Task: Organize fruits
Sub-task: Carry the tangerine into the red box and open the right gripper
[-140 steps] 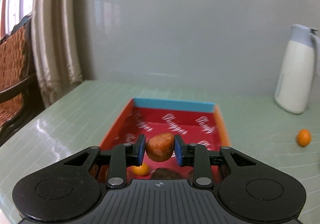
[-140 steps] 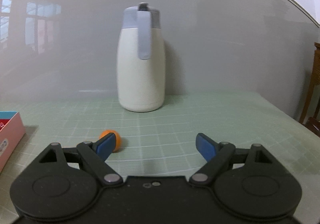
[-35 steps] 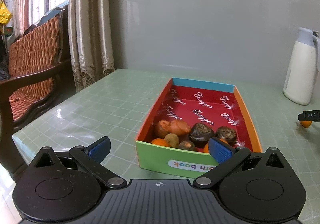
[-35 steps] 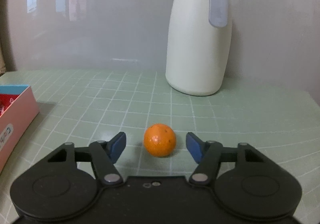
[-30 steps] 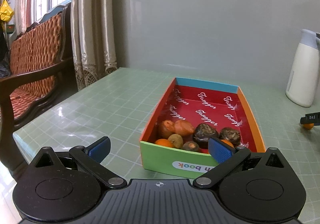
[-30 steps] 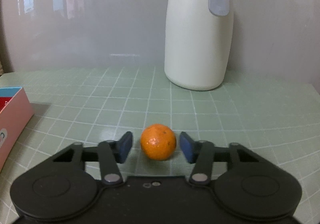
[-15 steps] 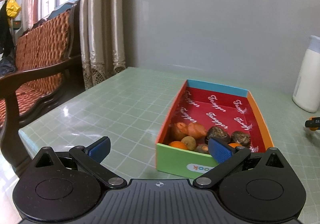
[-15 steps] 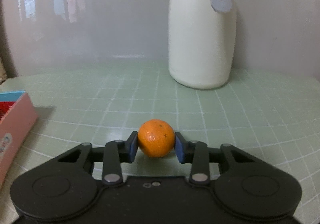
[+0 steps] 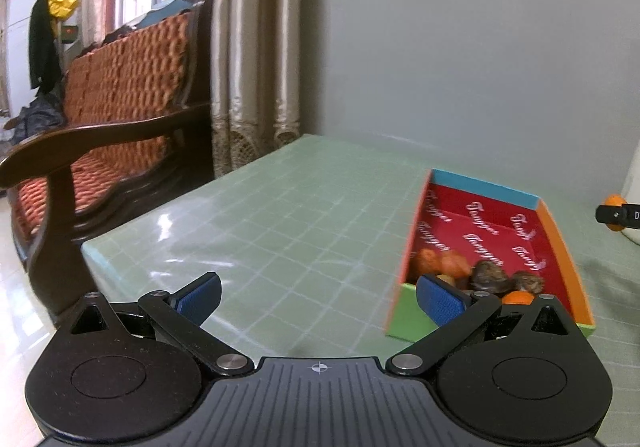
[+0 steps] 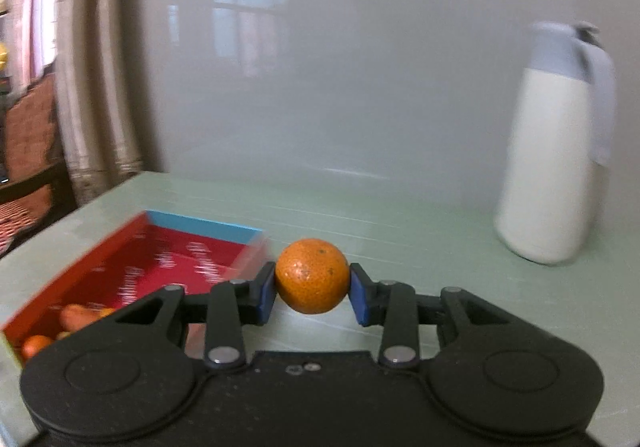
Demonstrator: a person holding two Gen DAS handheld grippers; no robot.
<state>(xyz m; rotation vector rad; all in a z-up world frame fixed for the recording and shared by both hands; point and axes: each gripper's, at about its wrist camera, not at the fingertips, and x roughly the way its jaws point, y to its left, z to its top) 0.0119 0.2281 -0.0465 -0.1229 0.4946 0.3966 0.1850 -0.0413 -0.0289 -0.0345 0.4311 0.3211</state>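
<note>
My right gripper (image 10: 312, 292) is shut on a small orange (image 10: 311, 275) and holds it above the green table, just right of the red-lined box (image 10: 132, 263). The box (image 9: 552, 231) holds several fruits at its near end: orange-brown ones (image 9: 444, 262), dark ones (image 9: 490, 274) and small oranges. My left gripper (image 9: 318, 297) is open and empty, low over the table to the left of the box. The held orange also shows at the far right of the left wrist view (image 9: 612, 203).
A white thermos jug (image 10: 556, 151) with a grey lid stands at the back right near the wall. A wooden bench with orange cushions (image 9: 100, 115) and curtains (image 9: 252, 47) lie beyond the table's left edge (image 9: 92, 251).
My right gripper closed on the orange, lifted it and swung left toward the box. My left gripper, still open, drew back and left, away from the box.
</note>
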